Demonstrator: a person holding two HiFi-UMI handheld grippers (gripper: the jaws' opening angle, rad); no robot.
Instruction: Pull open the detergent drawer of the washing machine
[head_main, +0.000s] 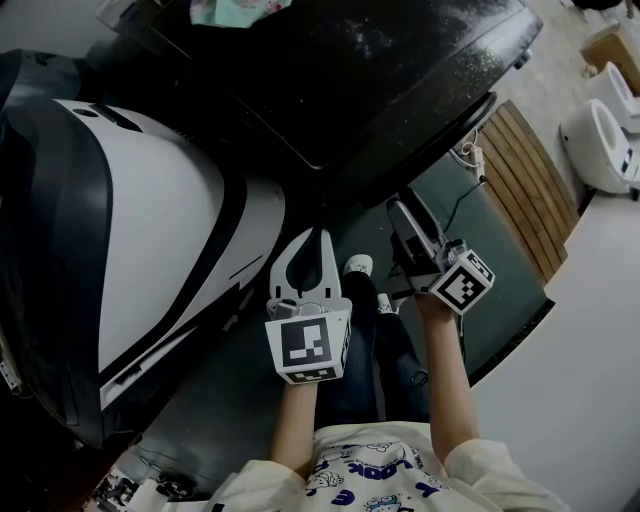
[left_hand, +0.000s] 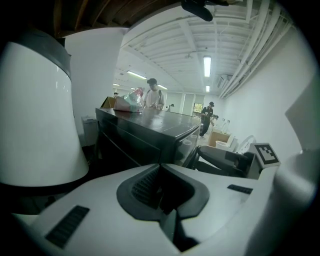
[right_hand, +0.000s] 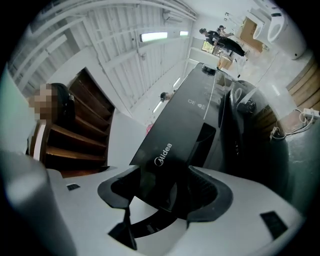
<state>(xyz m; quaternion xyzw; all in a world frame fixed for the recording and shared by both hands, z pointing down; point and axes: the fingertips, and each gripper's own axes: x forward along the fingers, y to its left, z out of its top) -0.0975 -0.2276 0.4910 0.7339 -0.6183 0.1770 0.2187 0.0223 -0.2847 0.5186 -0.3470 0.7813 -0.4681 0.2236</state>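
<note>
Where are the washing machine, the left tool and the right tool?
washing machine (right_hand: 162, 154): right gripper view, on its glossy black panel.
left tool (left_hand: 160, 167): left gripper view, where its shut tips meet.
right tool (right_hand: 164, 176): right gripper view, midway between its open tips.

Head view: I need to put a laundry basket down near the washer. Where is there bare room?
Bare: the green floor between the washing machine and the wooden slats, and the pale floor beyond it. Crowded: the gap beside the white appliance, filled by the person's legs, left gripper and right gripper.
</note>
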